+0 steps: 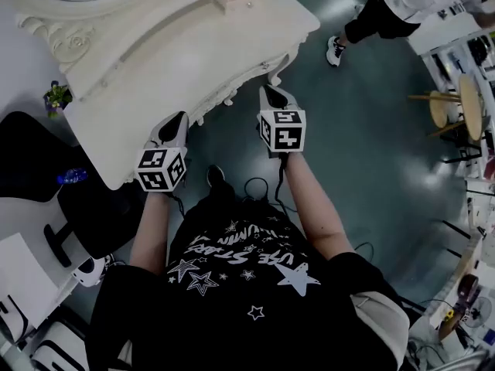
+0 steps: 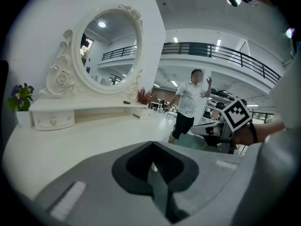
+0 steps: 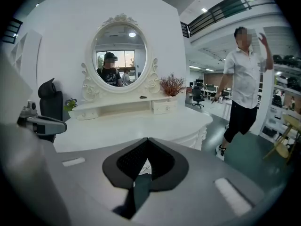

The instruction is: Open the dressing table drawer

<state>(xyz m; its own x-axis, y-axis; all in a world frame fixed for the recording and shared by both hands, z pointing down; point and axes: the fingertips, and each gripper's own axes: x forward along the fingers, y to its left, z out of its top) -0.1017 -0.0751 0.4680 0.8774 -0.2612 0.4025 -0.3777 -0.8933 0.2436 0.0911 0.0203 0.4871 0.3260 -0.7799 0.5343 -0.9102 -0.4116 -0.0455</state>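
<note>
The white dressing table [image 1: 193,45] with its oval mirror [image 3: 119,55] stands straight ahead of me. Its carved front apron [image 1: 232,95] runs below the tabletop edge; no drawer stands visibly pulled out there. Two small drawers sit on the top shelf, one at the left [image 2: 51,120] and one at the right [image 3: 164,107]. My left gripper [image 1: 174,122] hovers at the table's front edge, jaws together and empty [image 2: 153,166]. My right gripper [image 1: 272,93] is at the front edge further right, also shut on nothing [image 3: 146,163]. Each gripper shows in the other's view.
A person in a white shirt and black trousers [image 1: 387,6] stands on the floor right of the table. A black office chair [image 1: 31,161] and a small potted plant [image 1: 56,97] are at the left. A wooden stool [image 1: 456,107] stands far right.
</note>
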